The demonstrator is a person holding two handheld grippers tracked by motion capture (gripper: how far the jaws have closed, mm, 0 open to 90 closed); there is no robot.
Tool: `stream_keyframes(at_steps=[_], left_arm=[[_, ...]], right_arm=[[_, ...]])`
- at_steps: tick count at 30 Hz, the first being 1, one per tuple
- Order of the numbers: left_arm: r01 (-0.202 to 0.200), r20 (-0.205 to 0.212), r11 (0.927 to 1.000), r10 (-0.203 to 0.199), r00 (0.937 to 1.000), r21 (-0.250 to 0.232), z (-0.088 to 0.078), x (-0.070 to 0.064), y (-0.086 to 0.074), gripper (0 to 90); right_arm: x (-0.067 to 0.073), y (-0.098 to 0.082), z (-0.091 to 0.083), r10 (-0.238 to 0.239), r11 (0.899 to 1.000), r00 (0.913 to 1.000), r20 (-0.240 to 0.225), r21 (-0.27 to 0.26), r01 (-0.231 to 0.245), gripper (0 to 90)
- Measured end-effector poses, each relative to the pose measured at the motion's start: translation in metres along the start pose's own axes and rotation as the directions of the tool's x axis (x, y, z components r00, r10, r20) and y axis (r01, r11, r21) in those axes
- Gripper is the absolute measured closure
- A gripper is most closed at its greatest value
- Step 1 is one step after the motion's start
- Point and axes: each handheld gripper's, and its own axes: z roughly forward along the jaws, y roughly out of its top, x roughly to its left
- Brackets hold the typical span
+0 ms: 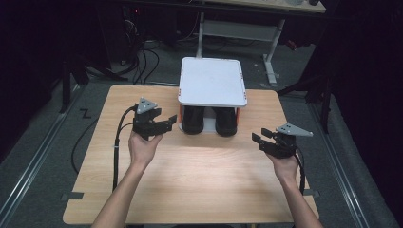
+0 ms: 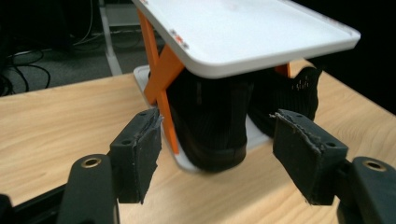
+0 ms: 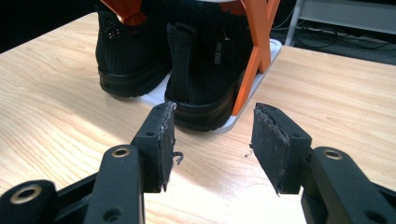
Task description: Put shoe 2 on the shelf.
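Left claw (image 1: 164,124) held above the wooden counter (image 1: 190,185), just left of the two-tier shoe rack (image 1: 212,81), jaws spread wide and gripping nothing. In the left gripper view, worn black pads (image 2: 144,154) well apart, framing the heel of the near black shoe (image 2: 210,126) without touching it. Orange cross-brace (image 2: 161,79) of the rack between that shoe and the left pad's side; white top shelf (image 2: 243,32) bare, overhanging both shoes.

Right claw (image 1: 262,137) held to the right of the rack, near the counter's right edge, likewise released and holding nothing. In the right gripper view, pads (image 3: 161,144) parted by a moderate gap, aimed at the heel of the nearer shoe (image 3: 205,60), apart from it. Second shoe (image 3: 128,51) just beside the first.

Both shoes standing side by side on the rack's white lower tray (image 3: 261,74), heels toward the person, under the top shelf, at the far middle of the counter.
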Motion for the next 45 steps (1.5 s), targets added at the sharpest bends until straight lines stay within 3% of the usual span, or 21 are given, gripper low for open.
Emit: stream_keyframes(at_steps=[17, 27, 31, 39, 45], left_arm=[[0.008, 0.014, 0.9998, -0.009, 0.9999, 0.020, -0.032, 0.014, -0.020, 32.5], [0.017, -0.012, 0.9988, -0.016, 0.9998, 0.046, -0.046, 0.028, -0.041, 32.5], [0.010, -0.033, 0.9982, -0.008, 0.9994, 0.059, -0.050, 0.035, -0.051, 32.4], [0.049, -0.101, 0.9941, -0.039, 0.9941, 0.097, -0.055, 0.060, -0.075, 32.2], [0.006, -0.166, 0.9927, 0.014, 0.9860, 0.120, -0.055, 0.074, -0.094, 32.8]], right_arm=[[-0.006, -0.020, -0.012, 0.032, 0.999, 0.9994, -0.011, 0.003, -0.032, 49.2], [-0.012, -0.037, -0.017, 0.058, 0.998, 0.9983, -0.008, 0.015, -0.058, 49.2], [-0.015, -0.045, -0.017, 0.068, 0.997, 0.9977, 0.004, 0.026, -0.068, 49.2], [-0.023, -0.063, -0.010, 0.078, 0.994, 0.9960, 0.043, 0.072, -0.081, 49.2], [-0.029, -0.075, 0.000, 0.095, 0.988, 0.9933, 0.067, 0.119, -0.102, 49.2]])
